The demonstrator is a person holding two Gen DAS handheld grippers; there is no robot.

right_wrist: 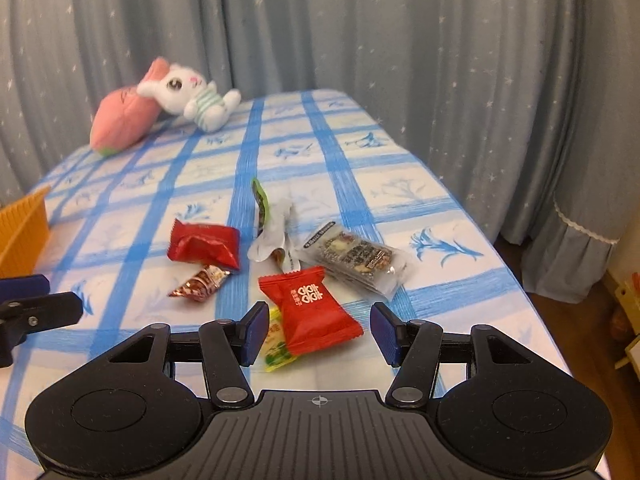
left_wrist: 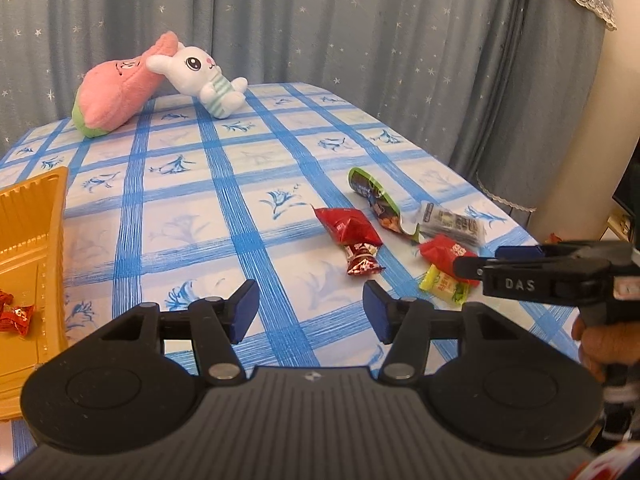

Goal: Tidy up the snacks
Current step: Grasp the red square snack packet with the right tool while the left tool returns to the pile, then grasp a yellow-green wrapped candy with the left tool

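Observation:
Several snack packets lie on the blue checked tablecloth [left_wrist: 248, 184]. In the right wrist view a red packet with white print [right_wrist: 310, 308] lies between the open jaws of my right gripper [right_wrist: 318, 334], on top of a yellow-green candy [right_wrist: 276, 346]. A plain red packet [right_wrist: 204, 244], a small red-and-white candy [right_wrist: 202, 282], a green-and-white torn wrapper [right_wrist: 268, 224] and a clear dark bar packet [right_wrist: 356, 260] lie beyond. My left gripper [left_wrist: 310, 312] is open and empty over the cloth. An orange tray [left_wrist: 28, 264] at the left holds red candies [left_wrist: 16, 314].
A pink plush [left_wrist: 116, 96] and a white rabbit plush [left_wrist: 204, 76] sit at the table's far end against the grey curtain. The table's right edge [right_wrist: 520, 280] drops to the floor. The right gripper's body [left_wrist: 560, 280] shows at the right of the left wrist view.

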